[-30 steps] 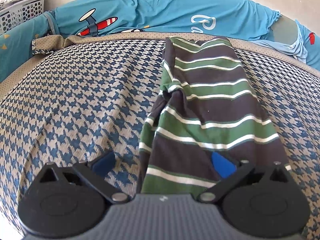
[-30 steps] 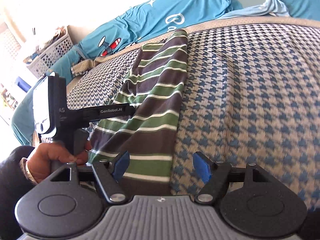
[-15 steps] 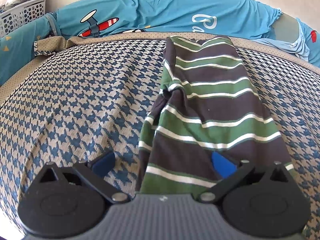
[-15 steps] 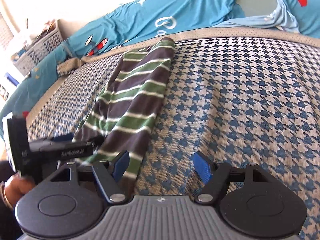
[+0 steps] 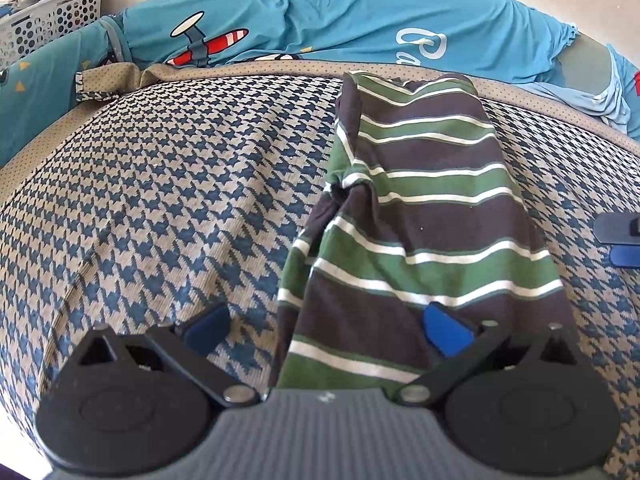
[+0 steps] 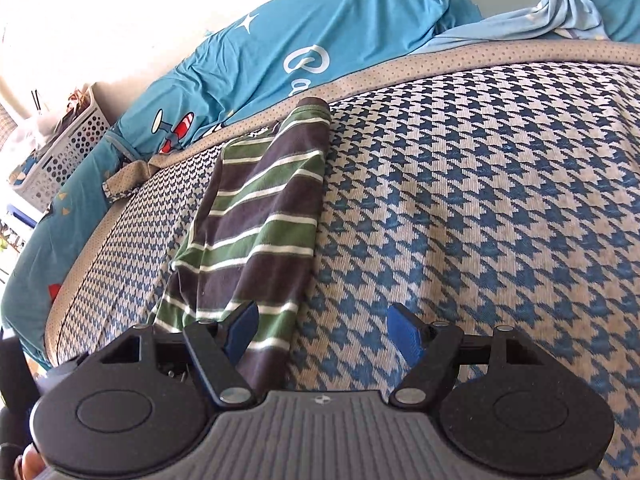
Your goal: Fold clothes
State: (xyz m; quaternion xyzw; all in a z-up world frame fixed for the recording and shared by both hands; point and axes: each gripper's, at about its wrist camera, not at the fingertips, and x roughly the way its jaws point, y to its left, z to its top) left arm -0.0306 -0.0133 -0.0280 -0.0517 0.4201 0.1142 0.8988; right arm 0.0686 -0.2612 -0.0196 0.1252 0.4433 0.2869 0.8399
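A striped garment (image 5: 424, 216) in dark brown, green and white lies folded into a long strip on the houndstooth bed cover (image 5: 168, 208). My left gripper (image 5: 324, 328) stands open over the strip's near left edge, one blue pad over the cover, the other over the cloth. In the right wrist view the same garment (image 6: 260, 228) runs away to the upper left. My right gripper (image 6: 324, 332) is open, straddling the strip's near right edge; nothing is gripped. The right gripper's fingertips (image 5: 624, 236) show at the right border of the left wrist view.
A teal quilt (image 5: 340, 24) with plane and star prints is bunched along the far side of the bed. A white perforated basket (image 5: 52, 16) stands at the far left. A hand (image 6: 28, 460) and the left gripper's body sit at the lower left of the right wrist view.
My right gripper has slid to the right along the bed, so the garment and the left gripper drift leftward in its view. The left gripper has stayed put.
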